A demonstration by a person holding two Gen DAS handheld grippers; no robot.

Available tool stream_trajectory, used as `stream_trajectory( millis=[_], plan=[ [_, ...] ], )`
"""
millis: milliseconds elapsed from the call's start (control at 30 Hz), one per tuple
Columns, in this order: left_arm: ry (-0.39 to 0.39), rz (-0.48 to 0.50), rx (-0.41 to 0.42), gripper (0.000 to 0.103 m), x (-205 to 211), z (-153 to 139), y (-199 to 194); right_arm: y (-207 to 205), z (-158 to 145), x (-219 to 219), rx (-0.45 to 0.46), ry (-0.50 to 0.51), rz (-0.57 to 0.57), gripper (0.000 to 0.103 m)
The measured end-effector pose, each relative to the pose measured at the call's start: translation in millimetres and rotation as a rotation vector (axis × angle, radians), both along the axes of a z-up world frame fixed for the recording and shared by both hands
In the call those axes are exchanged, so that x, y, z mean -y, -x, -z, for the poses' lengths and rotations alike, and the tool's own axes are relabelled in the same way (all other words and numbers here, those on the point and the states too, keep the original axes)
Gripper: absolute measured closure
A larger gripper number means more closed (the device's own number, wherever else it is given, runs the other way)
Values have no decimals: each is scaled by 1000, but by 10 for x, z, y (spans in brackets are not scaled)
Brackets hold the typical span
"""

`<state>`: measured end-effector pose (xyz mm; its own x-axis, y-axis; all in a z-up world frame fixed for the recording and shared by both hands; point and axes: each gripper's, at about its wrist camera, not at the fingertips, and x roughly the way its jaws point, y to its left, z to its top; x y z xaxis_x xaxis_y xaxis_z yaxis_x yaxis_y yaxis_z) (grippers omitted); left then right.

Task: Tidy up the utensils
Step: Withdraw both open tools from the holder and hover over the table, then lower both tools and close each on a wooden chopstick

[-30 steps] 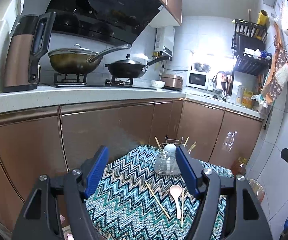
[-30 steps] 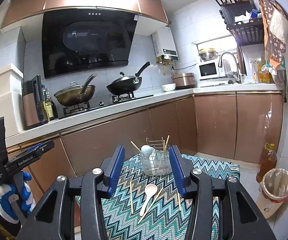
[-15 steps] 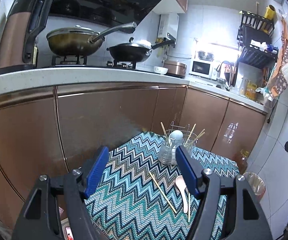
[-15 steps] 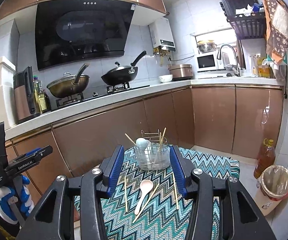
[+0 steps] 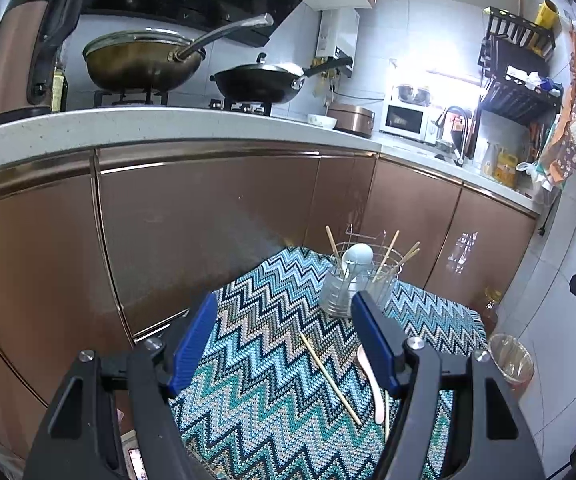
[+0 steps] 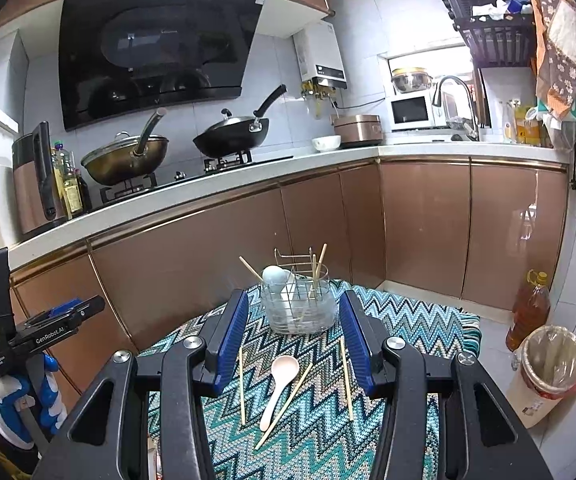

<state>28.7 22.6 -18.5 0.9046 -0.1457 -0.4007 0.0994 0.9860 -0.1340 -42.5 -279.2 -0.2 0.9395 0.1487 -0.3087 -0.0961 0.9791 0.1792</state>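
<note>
Left hand-held gripper (image 5: 284, 340) wide, empty, right hand-held gripper (image 6: 293, 334) wide, empty, pink spoon (image 6: 278, 384) and chopsticks (image 6: 284, 406) on zigzag cloth (image 6: 320, 436), utensil holder (image 6: 298, 306) behind.

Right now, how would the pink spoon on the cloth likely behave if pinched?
The pink spoon looks rigid and light. Its smooth handle may slip between the pads. Lying flat on the zigzag cloth, touching a chopstick, it may drag that along.

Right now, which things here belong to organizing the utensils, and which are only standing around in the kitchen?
For the job:
pink spoon
loose chopsticks
clear utensil holder
zigzag cloth

Only standing around:
black wok
lidded pan
microwave
oil bottle
waste bin
</note>
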Motion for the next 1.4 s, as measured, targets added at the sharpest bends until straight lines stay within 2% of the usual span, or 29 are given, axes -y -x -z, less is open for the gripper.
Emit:
stream_trajectory(
  millis=[333, 733, 1000, 1167, 1233, 1267, 1400],
  plan=[
    [7, -7, -55, 35, 39, 182, -302, -319, 206, 63, -49, -14, -6, 56],
    [8, 38, -213, 35, 221, 669, -918, -932, 684, 141, -168, -31, -20, 56],
    [12, 118, -386, 35, 480, 1198, -1453, -1429, 1117, 169, -282, -31, -42, 56],
    [47, 168, -513, 36, 589, 1494, -1762, -1826, 1422, 174, -395, -26, -69, 57],
    [50, 187, -572, 38, 642, 1610, -1908, -1997, 1549, 213, -449, -25, -85, 61],
    [52, 193, -597, 42, 663, 1652, -1969, -2111, 1629, 230, -487, -26, -97, 64],
    [50, 216, -663, 47, 735, 1770, -2151, -2449, 1839, 250, -588, -6, -129, 72]
  ],
)
